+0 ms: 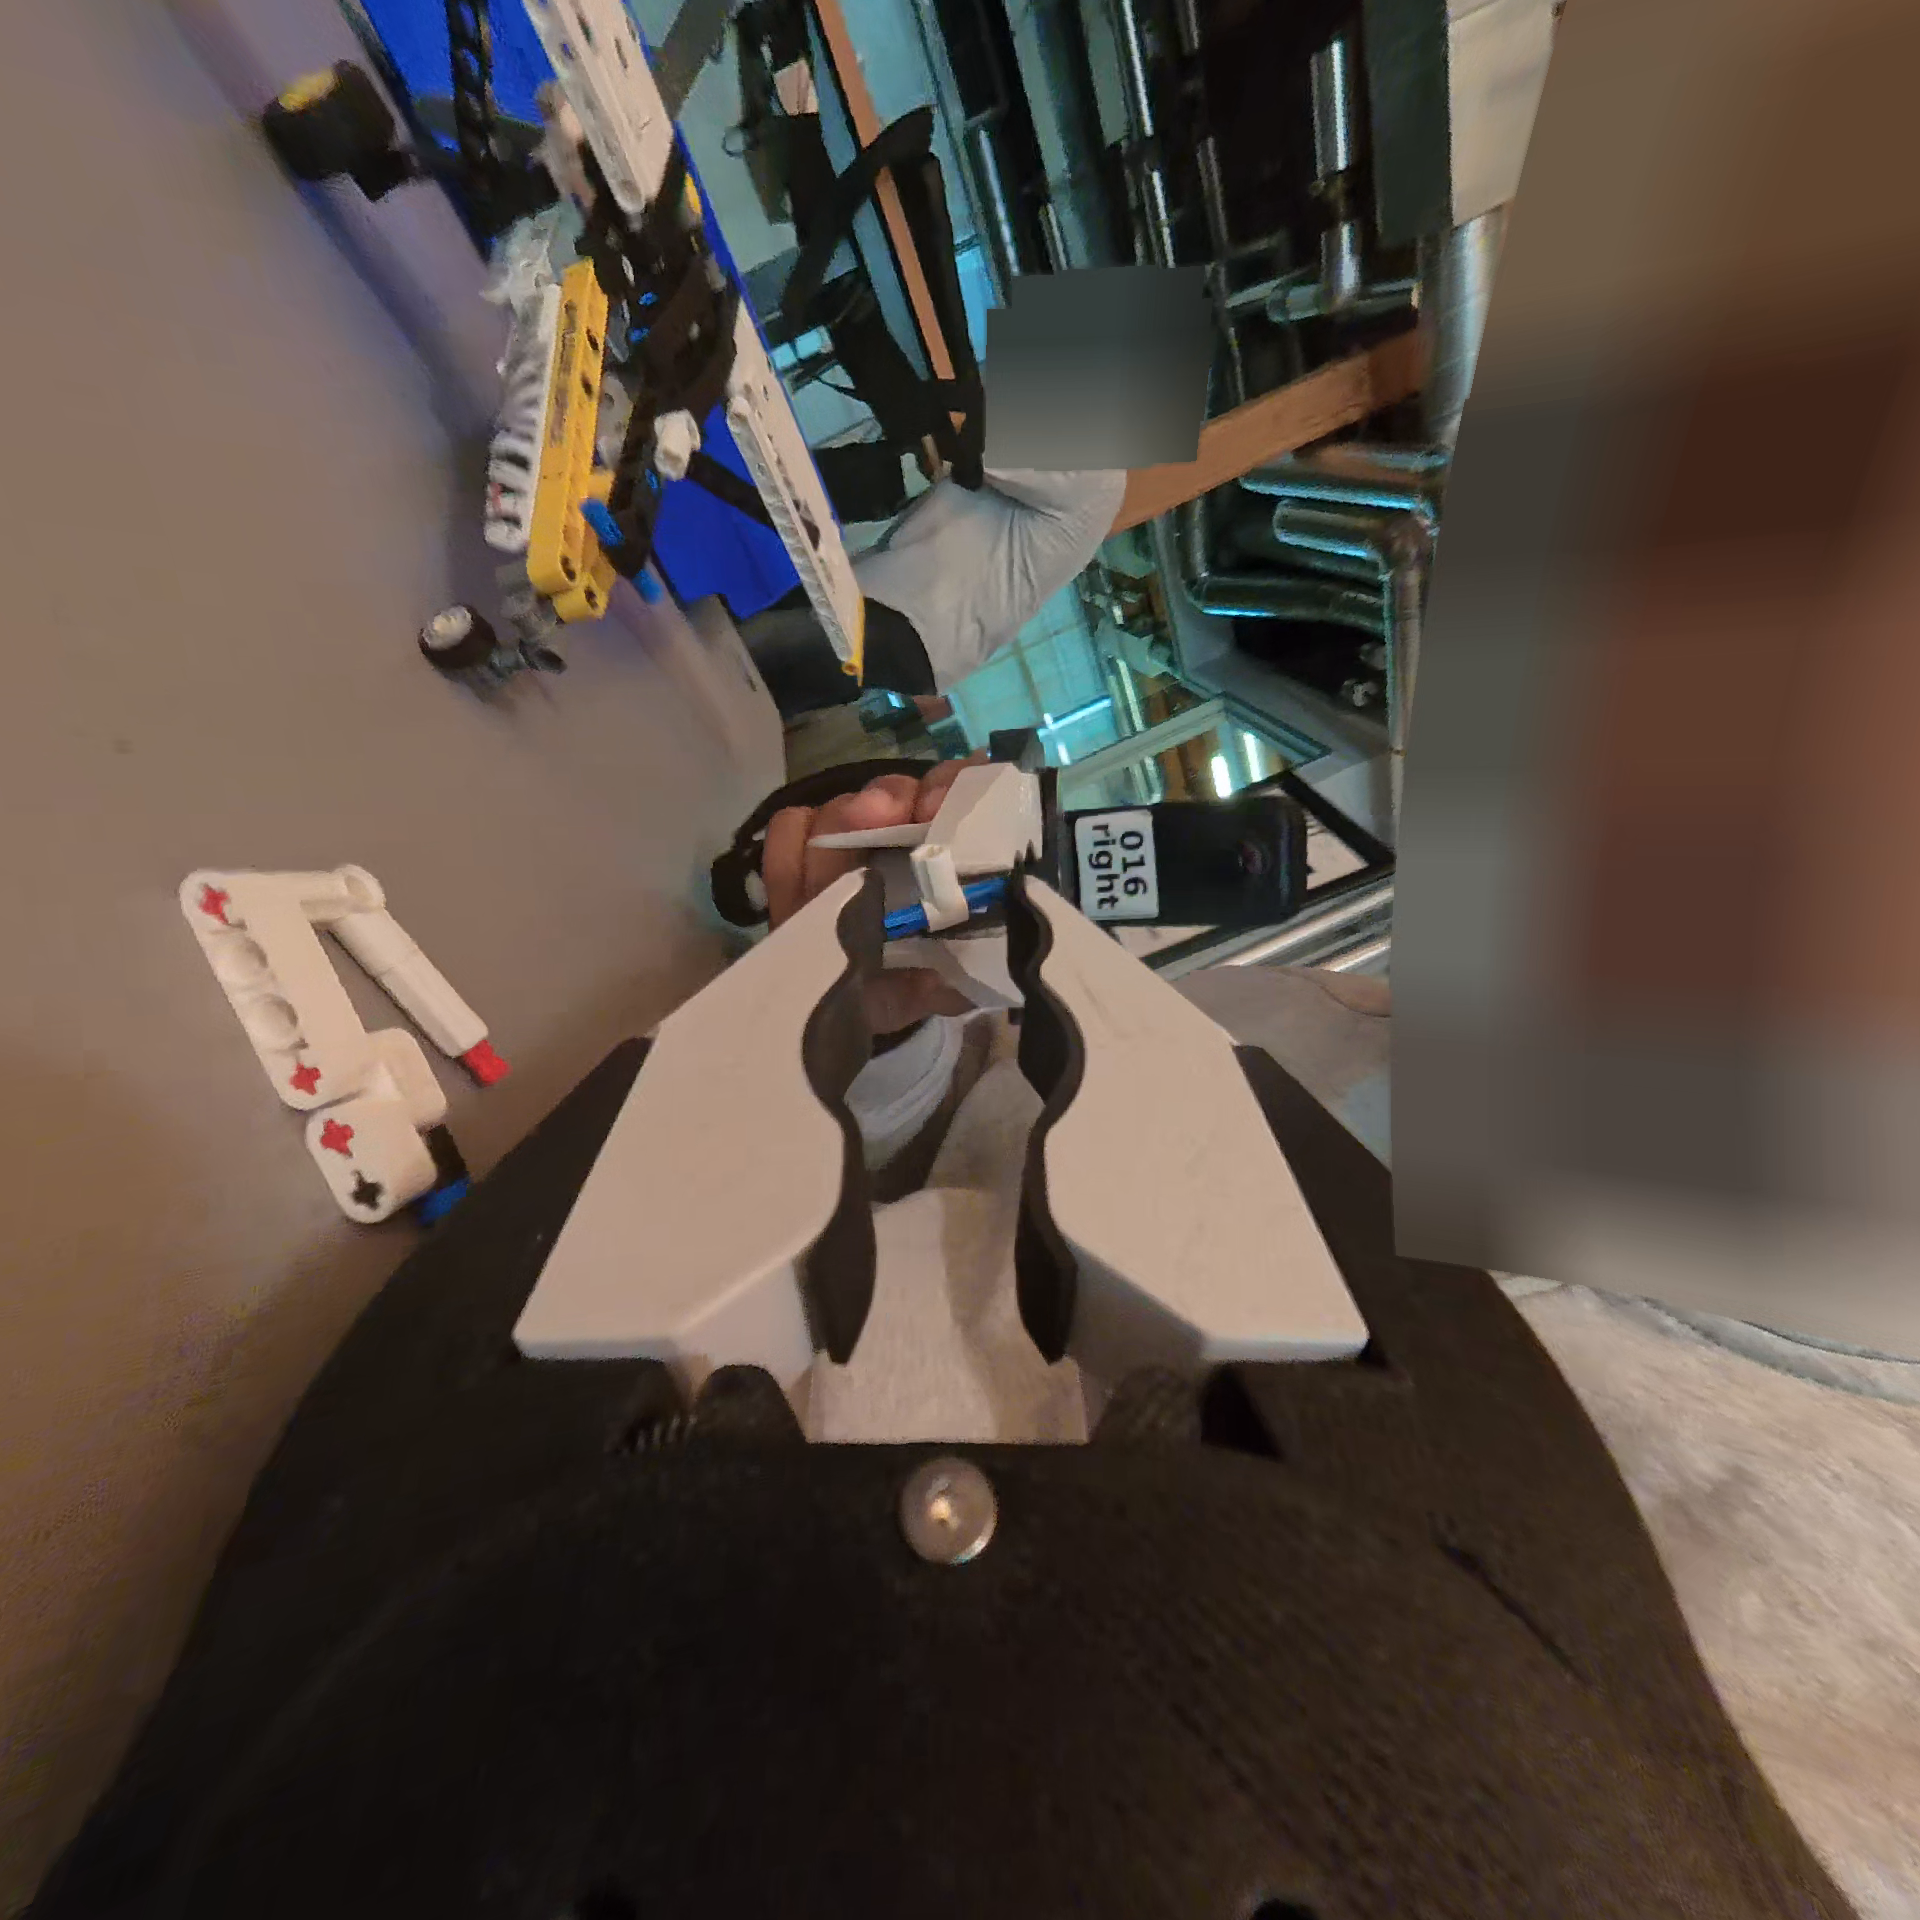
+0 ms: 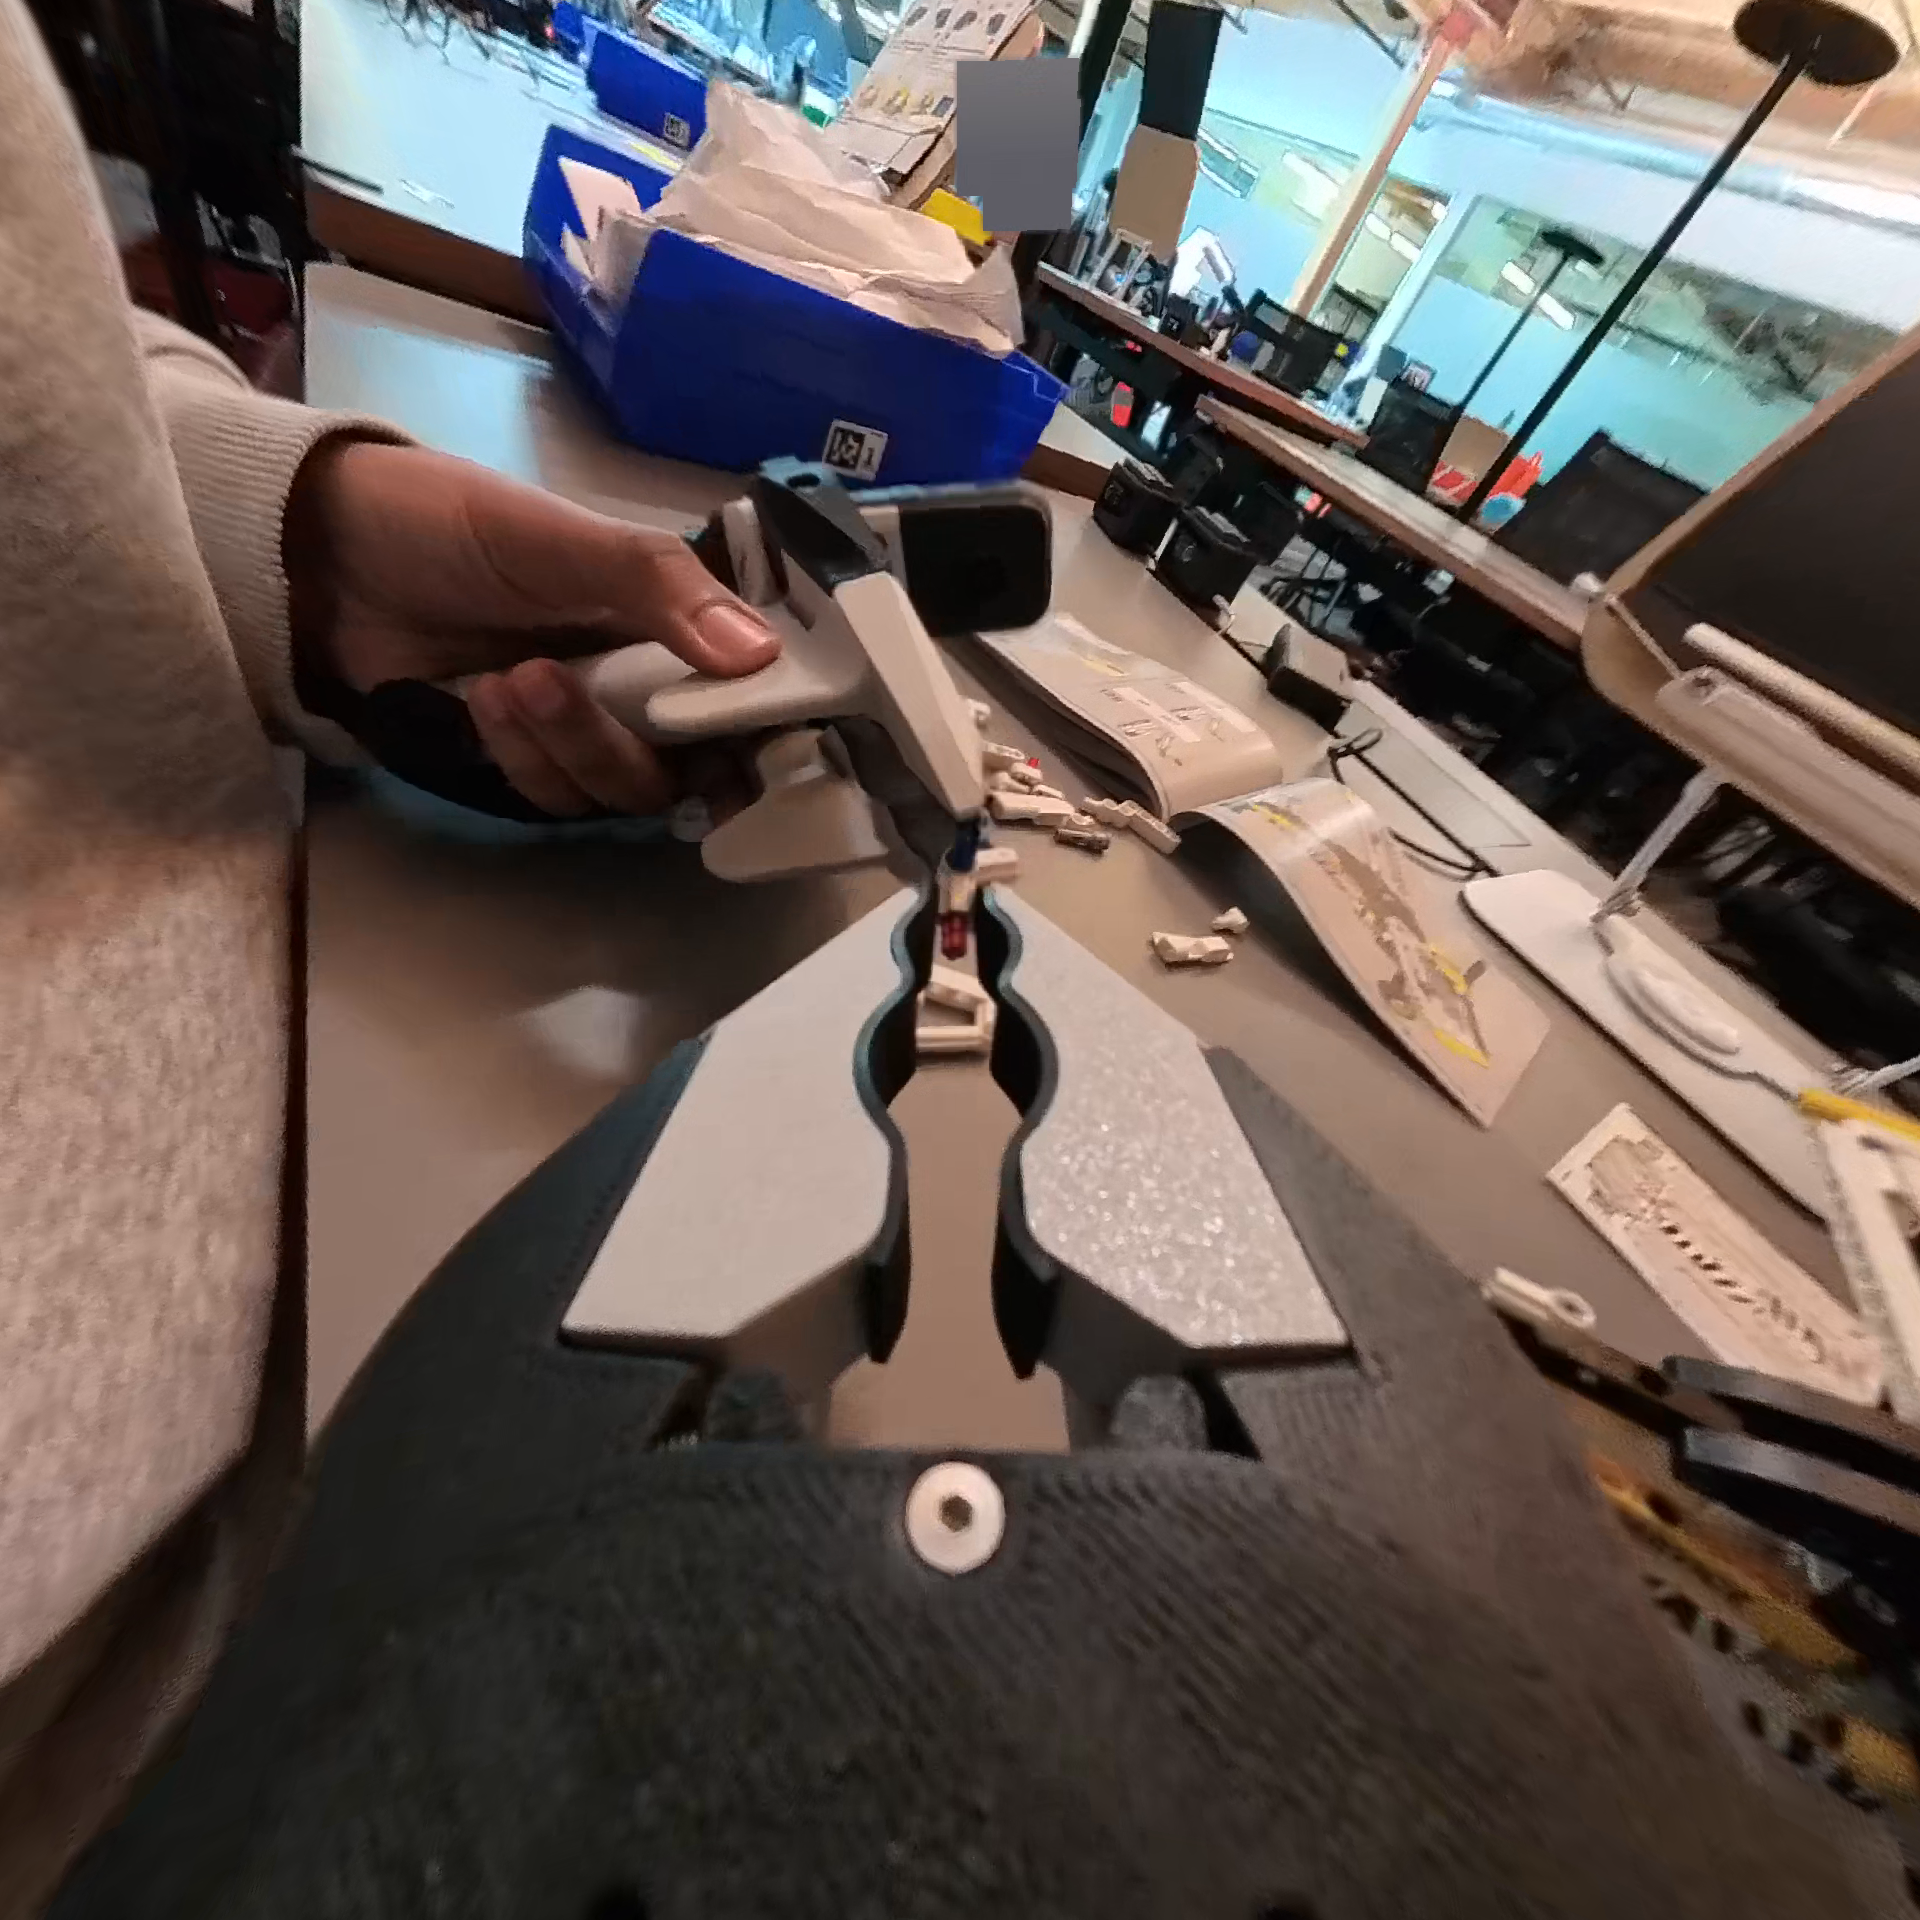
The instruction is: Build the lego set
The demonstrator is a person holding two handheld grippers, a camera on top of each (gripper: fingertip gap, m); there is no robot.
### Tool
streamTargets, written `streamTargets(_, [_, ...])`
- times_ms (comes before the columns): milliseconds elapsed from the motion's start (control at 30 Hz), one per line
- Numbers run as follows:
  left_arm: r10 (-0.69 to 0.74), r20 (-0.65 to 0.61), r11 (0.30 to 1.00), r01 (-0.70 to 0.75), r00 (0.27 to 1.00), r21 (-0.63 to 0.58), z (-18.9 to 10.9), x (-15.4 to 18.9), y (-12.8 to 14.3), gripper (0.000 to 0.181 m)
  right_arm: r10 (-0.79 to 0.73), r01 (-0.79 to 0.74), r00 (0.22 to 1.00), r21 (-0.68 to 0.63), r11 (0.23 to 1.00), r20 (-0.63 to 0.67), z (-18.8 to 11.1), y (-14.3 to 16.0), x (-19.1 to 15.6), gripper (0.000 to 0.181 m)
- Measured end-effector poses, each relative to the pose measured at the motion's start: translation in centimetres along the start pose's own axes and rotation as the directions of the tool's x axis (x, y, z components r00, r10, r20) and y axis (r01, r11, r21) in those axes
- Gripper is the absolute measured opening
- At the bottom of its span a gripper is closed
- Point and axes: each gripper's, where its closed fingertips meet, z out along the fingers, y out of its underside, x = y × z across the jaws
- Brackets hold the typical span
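Note:
A small lego piece is held in the air between both grippers: a blue pin [image 1: 940,906] with a white connector [image 1: 932,875] and a red end [image 2: 953,932]. My left gripper [image 1: 943,906] is shut on the blue pin across its fingertips. In the right wrist view it [image 2: 961,831] comes in from above, held by a hand. My right gripper [image 2: 953,920] is shut on the white and red end of the same piece. It shows beyond in the left wrist view [image 1: 971,831]. A white sub-assembly with red pins [image 1: 312,1029] lies on the table.
The yellow, black and white lego model [image 1: 613,416] and a small wheel [image 1: 457,636] lie by a blue bin [image 2: 779,364]. An open instruction booklet [image 2: 1299,831], loose white pieces [image 2: 1070,816] and a monitor [image 2: 1787,582] are to the right.

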Motion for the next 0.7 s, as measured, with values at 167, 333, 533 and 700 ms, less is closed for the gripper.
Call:
streamTargets(167, [0.215, 0.150, 0.976, -0.206, 0.965, -0.073, -1.7, -0.1, -2.0, 0.027, 0.279, -0.272, 0.953, -0.078, 0.959, 0.116, -0.3, 1.3, 0.5, 0.006])
streamTargets(333, [0.536, 0.307, 0.807, -0.371, 0.786, -0.459, -3.0, -3.8, -2.3, 0.034, 0.483, -0.424, 0.856, -0.283, 0.860, 0.184, 0.1, 3.6, -0.4, 0.006])
streamTargets(533, [0.649, 0.289, 0.629, -0.282, 0.703, -0.725, -3.5, -8.1, -1.7, 0.036, 0.521, -0.397, 0.831, -0.449, 0.800, 0.193, 1.4, 5.4, -2.6, 0.006])
streamTargets(700, [0.685, 0.250, 0.565, -0.284, 0.684, -0.775, -3.6, -9.1, -1.4, 0.027, 0.519, -0.381, 0.836, -0.492, 0.783, 0.178, 1.9, 6.0, -3.0, 0.006])
